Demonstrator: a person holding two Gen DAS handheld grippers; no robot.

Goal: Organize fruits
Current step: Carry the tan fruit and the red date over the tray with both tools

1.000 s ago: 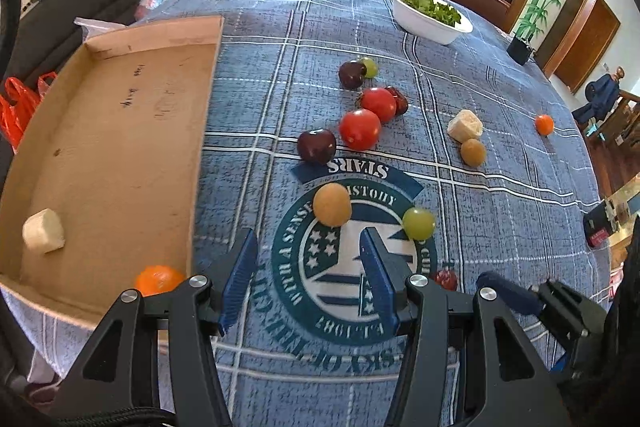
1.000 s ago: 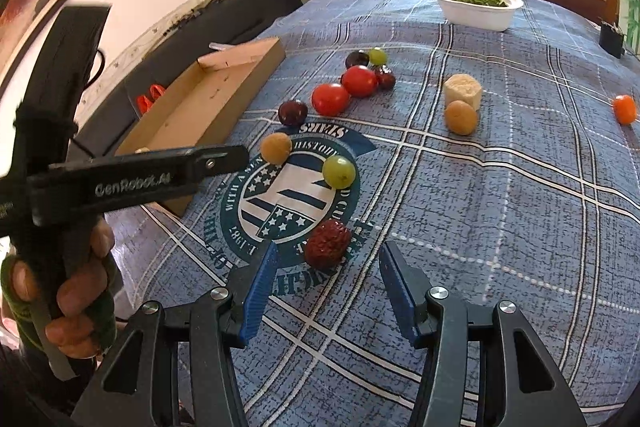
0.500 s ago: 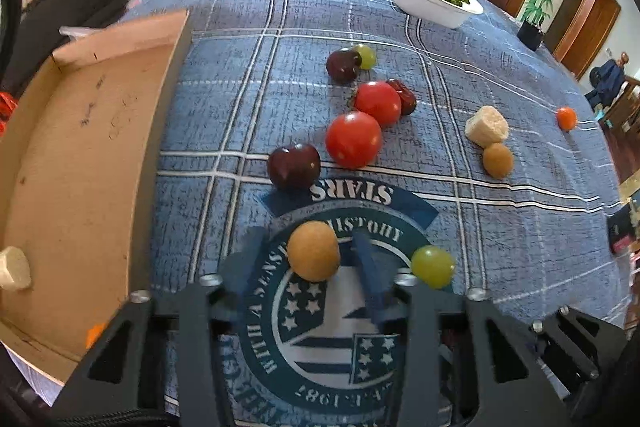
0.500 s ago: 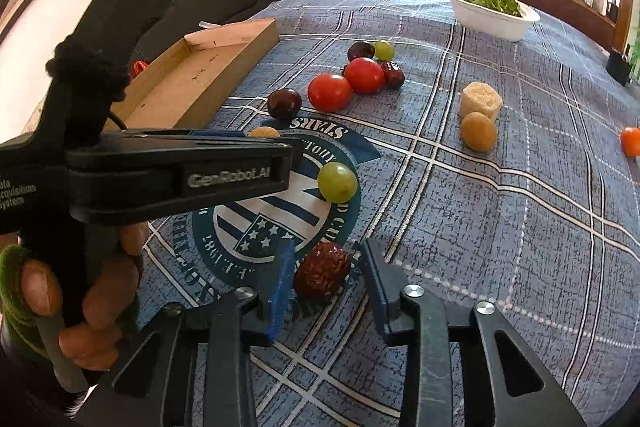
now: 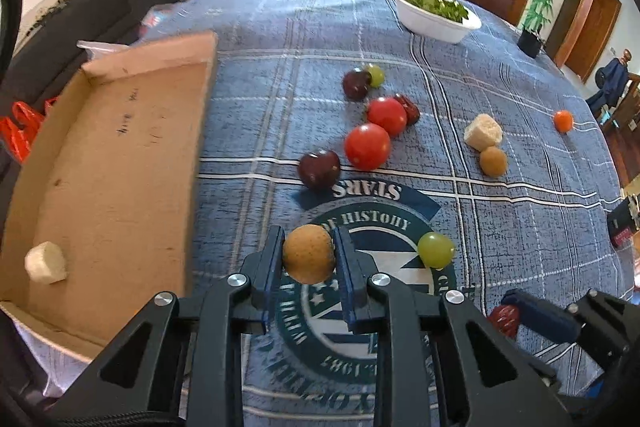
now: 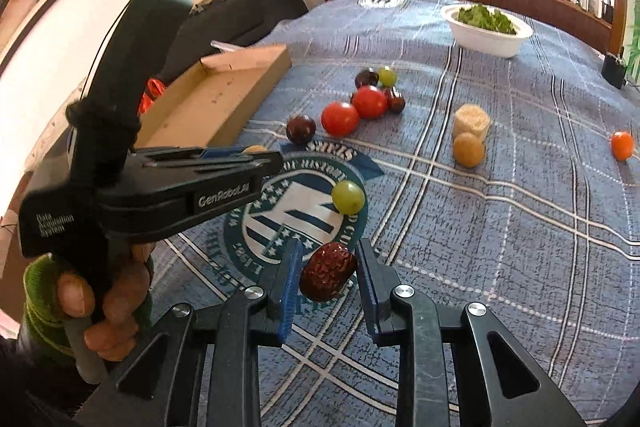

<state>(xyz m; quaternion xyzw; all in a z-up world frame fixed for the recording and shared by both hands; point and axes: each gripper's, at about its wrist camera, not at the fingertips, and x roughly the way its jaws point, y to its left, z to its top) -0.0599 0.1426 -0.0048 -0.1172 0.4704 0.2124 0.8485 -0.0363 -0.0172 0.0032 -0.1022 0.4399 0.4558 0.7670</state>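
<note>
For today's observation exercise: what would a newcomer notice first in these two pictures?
Probably the two tongs, each shut on a fruit: the left tongs pinch a tan round fruit beside the cardboard tray, the right tongs a wrinkled red date. Next, the bright red tomatoes mid-cloth.

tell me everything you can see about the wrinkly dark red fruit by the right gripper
The dried red date is an oblong fruit with glossy, deeply wrinkled dark red skin, leathery in look. It lies tilted, long axis slanting up to the right, between the blue pads of the right hand-held gripper, which press on its sides. Below it is the blue plaid tablecloth, at the edge of the round printed emblem; whether it still touches the cloth cannot be told. The green grape sits apart, just beyond it.
</note>
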